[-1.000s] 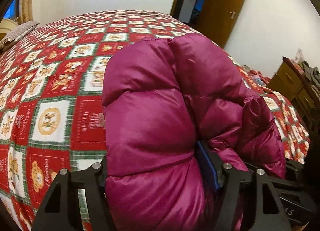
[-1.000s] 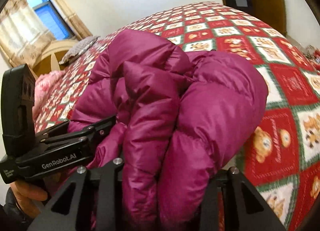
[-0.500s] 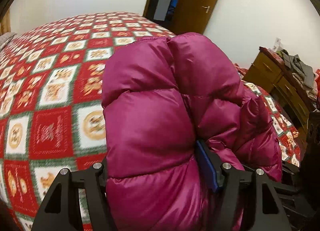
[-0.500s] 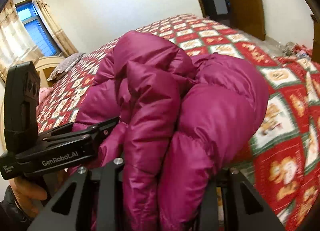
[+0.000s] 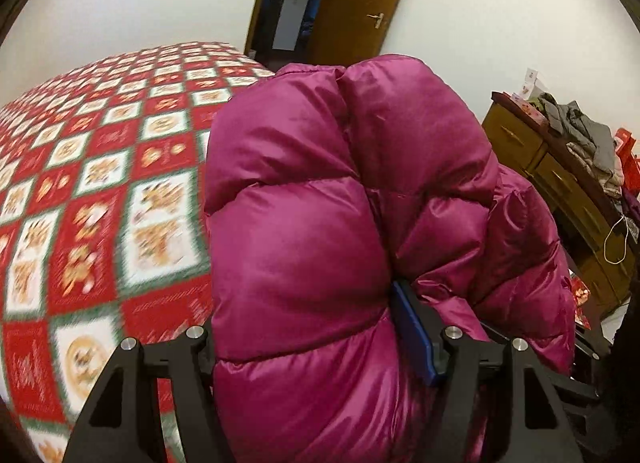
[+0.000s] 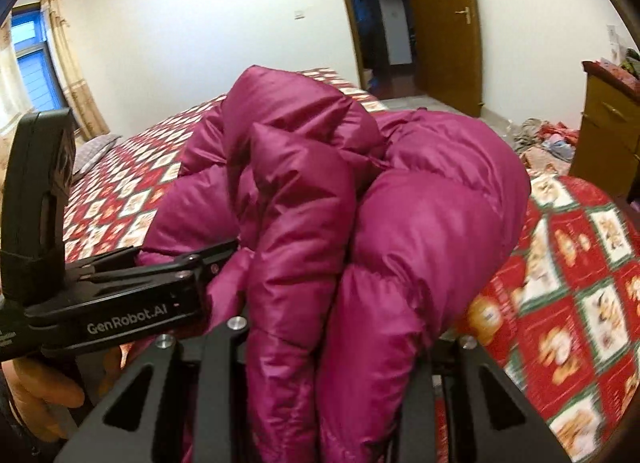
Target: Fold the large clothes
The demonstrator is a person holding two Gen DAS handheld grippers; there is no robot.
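My left gripper (image 5: 320, 343) clamped a thick fold of the magenta puffer jacket (image 5: 360, 203), jaws wide around its bulk. My right gripper (image 6: 332, 363) pinched a narrower bunch of it, above the near edge of the red patchwork bedspread (image 5: 100, 203).

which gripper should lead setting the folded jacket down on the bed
Left, probably: both the left gripper and the right gripper clamp the puffer jacket, but the bedspread lies open beside the left.
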